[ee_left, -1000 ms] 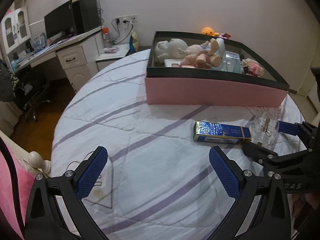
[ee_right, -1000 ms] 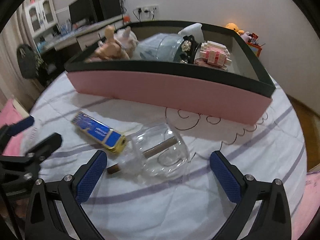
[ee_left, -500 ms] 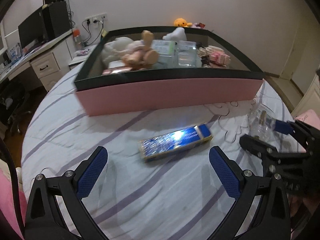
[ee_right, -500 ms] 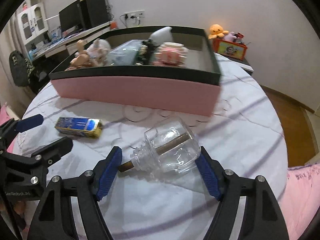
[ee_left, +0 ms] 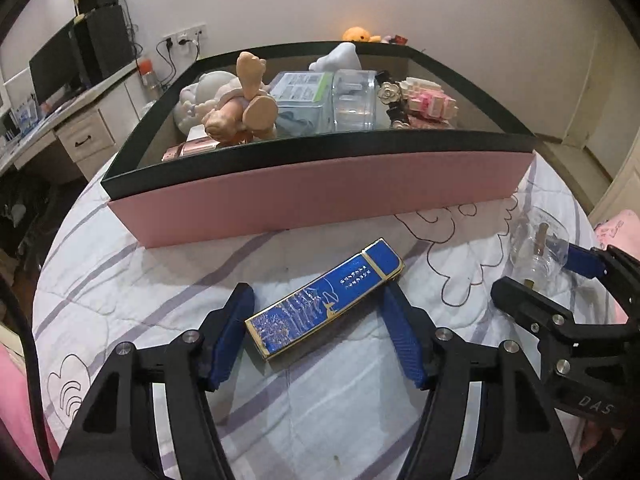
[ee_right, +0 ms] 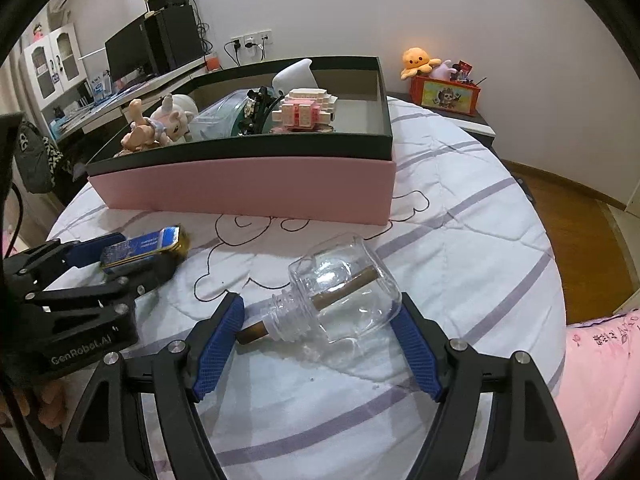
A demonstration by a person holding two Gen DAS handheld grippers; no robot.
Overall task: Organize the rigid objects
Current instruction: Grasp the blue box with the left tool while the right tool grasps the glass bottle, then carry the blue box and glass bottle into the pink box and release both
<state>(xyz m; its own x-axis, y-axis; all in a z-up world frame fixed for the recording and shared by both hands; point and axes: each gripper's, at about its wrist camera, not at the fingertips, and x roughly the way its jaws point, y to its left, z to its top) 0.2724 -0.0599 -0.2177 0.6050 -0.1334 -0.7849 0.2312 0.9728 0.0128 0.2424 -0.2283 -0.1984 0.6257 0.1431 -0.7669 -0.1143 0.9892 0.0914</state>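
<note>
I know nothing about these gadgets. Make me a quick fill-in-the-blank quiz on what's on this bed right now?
1. The left gripper straddles a flat ____ box with gold trim.
2. The glass bottle between the right gripper fingers lies on its ____.
3. The doll sits inside the big storage box, whose outer wall is ____.

Missing words: blue; side; pink

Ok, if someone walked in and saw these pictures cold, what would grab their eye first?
Probably the big pink box with a black rim, at the far side of the bed, crowded with dolls and toys. In front of it, the left gripper straddles a shiny blue and gold case lying on the quilt. To its right, the right gripper brackets a clear glass bottle lying on its side.
</note>
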